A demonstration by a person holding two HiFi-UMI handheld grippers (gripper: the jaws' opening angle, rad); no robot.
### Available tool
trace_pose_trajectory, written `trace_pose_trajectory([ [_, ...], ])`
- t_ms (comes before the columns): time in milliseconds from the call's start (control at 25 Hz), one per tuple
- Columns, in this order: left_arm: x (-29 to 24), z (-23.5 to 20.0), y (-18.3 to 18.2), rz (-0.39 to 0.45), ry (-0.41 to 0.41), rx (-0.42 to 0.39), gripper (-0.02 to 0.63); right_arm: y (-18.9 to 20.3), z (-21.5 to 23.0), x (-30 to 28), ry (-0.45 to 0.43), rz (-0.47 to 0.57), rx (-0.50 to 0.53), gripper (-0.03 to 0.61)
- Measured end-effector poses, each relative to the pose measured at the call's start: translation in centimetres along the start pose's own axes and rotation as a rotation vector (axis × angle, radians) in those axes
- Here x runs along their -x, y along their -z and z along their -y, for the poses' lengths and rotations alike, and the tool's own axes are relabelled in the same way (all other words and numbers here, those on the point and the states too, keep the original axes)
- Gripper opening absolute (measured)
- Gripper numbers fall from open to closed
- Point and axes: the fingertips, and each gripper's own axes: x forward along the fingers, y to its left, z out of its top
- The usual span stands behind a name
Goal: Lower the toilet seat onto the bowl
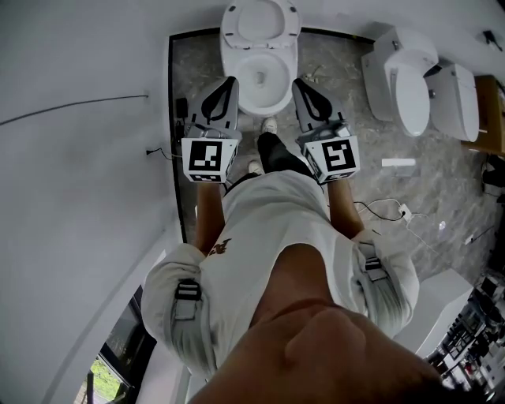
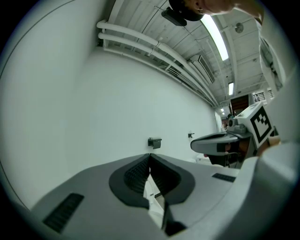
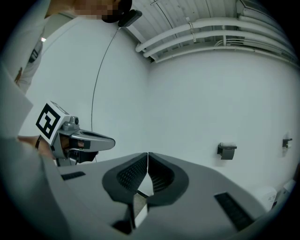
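In the head view a white toilet stands against the far wall. Its seat (image 1: pixel 260 22) is tipped up above the open bowl (image 1: pixel 260 79). My left gripper (image 1: pixel 226 82) hangs just left of the bowl's rim and my right gripper (image 1: pixel 301 84) just right of it. Both are shut with nothing between the jaws, and neither touches the toilet. In the left gripper view the closed jaws (image 2: pixel 150 157) face a bare white wall, with the right gripper (image 2: pixel 220 143) beside them. The right gripper view shows its shut jaws (image 3: pixel 147 155) and the left gripper (image 3: pixel 82 139).
Two more white toilets (image 1: pixel 410 79) lie on the marbled floor at the right. A white box (image 1: pixel 398 163) and cables (image 1: pixel 387 209) lie nearer. A curved white wall (image 1: pixel 79 158) closes the left side. A small wall fixture (image 3: pixel 227 151) is ahead. A shoe (image 1: pixel 270 125) stands before the bowl.
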Motion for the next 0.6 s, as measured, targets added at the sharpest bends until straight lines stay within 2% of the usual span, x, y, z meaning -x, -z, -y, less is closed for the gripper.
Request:
trace_pose_trajectory([
  [600,-12.4,-6.0,1.3,-0.058,-0.004,0.019,0.023,1.6,9.0,-11.4,-0.012,-0.052,-0.028,0.021],
])
